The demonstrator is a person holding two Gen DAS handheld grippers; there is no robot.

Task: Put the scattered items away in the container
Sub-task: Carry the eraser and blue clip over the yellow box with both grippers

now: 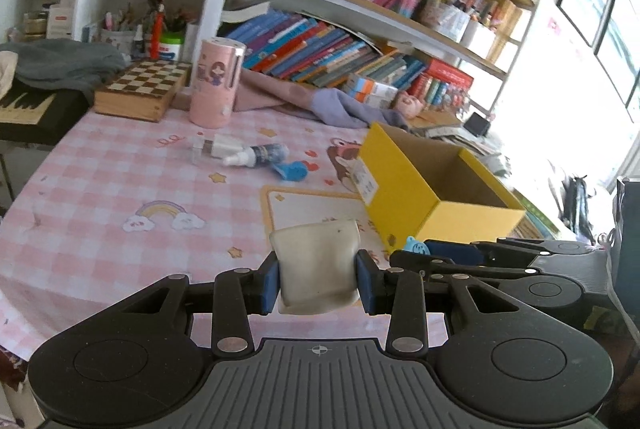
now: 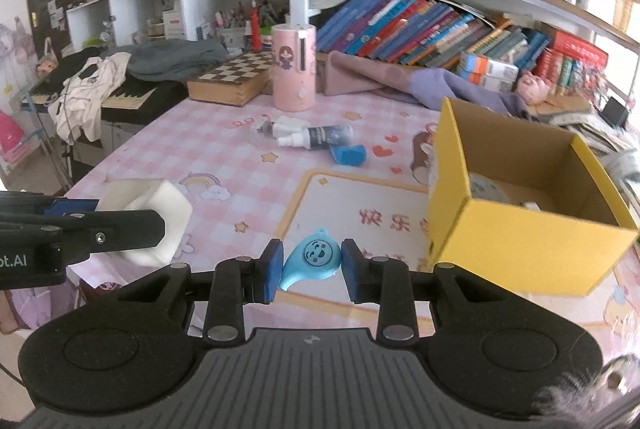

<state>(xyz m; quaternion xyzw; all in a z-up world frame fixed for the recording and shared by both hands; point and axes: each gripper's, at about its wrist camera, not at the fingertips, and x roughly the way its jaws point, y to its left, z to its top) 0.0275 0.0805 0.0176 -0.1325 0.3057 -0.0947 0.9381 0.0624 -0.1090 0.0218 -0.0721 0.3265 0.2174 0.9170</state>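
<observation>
Partway: box point(image 2: 532, 229) already holds some items, left tool point(image 1: 318, 279) clamps a white pouch point(image 1: 316, 265), right tool point(image 2: 308, 265) pinches a blue tag point(image 2: 314, 261), both near it; bottles point(image 2: 316, 137) beyond the box on the worktop point(image 2: 160, 157) remain.

The left gripper point(image 1: 318, 279) clamps a white pouch point(image 1: 316, 265) above the pink tablecloth point(image 1: 120, 181), near the yellow box point(image 1: 432, 197).

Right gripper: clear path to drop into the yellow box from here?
Probably yes. The right gripper holds the blue smiley charm, the yellow box sits open-topped just to its right, and nothing stands between. The left gripper, holding the white pouch, is on the opposite side.
</observation>
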